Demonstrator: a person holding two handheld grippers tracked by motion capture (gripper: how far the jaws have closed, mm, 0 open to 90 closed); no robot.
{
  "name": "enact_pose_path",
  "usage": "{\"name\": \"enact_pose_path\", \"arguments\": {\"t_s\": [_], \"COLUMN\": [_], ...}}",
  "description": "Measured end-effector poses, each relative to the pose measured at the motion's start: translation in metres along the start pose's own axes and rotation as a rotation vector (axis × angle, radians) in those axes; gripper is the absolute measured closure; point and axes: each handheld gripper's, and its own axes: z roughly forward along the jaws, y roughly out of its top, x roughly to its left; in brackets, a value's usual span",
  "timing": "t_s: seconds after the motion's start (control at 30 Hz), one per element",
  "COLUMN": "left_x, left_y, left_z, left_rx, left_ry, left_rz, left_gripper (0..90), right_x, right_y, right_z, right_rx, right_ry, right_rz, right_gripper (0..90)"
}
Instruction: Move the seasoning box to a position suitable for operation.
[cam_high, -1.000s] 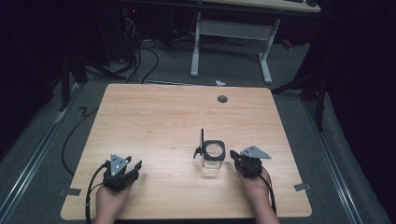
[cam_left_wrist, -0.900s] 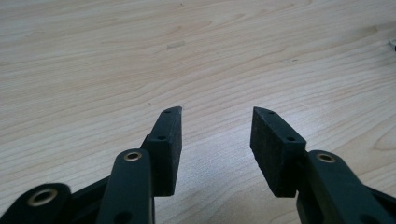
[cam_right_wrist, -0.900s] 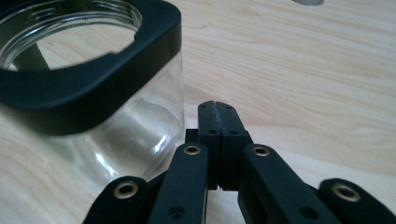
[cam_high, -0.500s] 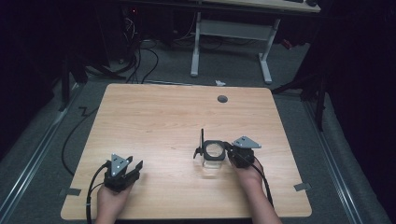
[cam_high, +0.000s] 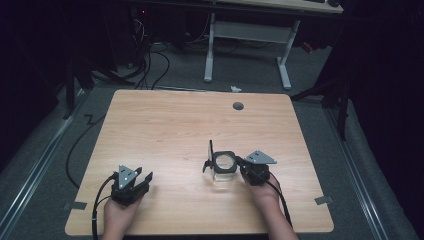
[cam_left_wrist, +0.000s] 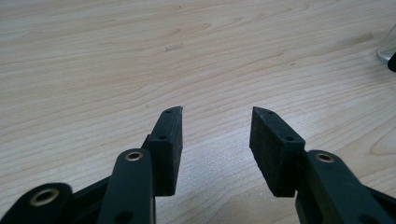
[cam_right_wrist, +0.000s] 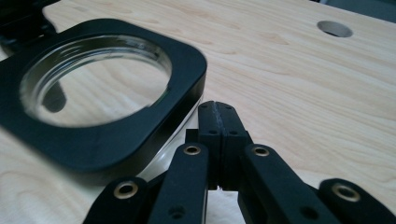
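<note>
Your right gripper (cam_high: 241, 167) has its jaws pressed together, tips against the clear black-topped jar (cam_high: 223, 165), at its 3 o'clock. Your left gripper (cam_high: 141, 180) sits spread wide on the table (cam_high: 170, 125).

surface: light wooden table (cam_high: 165, 130) | far right: round cable hole (cam_high: 238, 106) | near right of centre: clear container with black square rim (cam_high: 224, 162) stands on the top

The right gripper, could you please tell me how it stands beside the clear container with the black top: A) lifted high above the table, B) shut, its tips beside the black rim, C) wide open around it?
B: the right gripper has its jaws pressed together, next to the container rim.
</note>
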Motion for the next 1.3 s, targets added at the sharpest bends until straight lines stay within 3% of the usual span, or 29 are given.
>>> {"name": "enact_pose_path", "arguments": {"t_s": [0.3,0.43,0.63,0.7,0.97,1.17,1.3], "left_x": [-0.003,-0.006,-0.011,-0.014,-0.026,-0.042,-0.052], "left_y": [0.001,0.001,0.01,0.017,0.063,0.082,0.087], "left_z": [0.001,0.004,0.009,0.012,0.029,0.034,0.032], "left_rx": [-0.003,0.001,-0.011,-0.017,-0.076,-0.104,-0.12], "left_ry": [-0.001,-0.005,-0.01,-0.012,-0.093,-0.137,-0.165], "left_rz": [-0.013,-0.01,-0.009,0.012,0.007,0.01,0.019], "left_gripper": [54.9,55.0,59.6,62.8,77.1,87.8,90.0], "right_x": [0.027,0.046,0.065,0.073,0.075,0.069,0.069], "right_y": [-0.006,-0.007,-0.006,-0.006,-0.007,-0.006,-0.007], "right_z": [-0.012,-0.017,-0.018,-0.016,-0.011,-0.007,-0.004], "right_rx": [-0.012,-0.02,-0.03,-0.036,-0.034,-0.034,-0.028], "right_ry": [0.055,0.091,0.142,0.167,0.164,0.164,0.155], "right_rz": [-0.04,-0.06,-0.084,-0.092,-0.085,-0.042,-0.038], "right_gripper": [90.0,90.0,90.0,90.0,90.0,90.0,90.0]}}
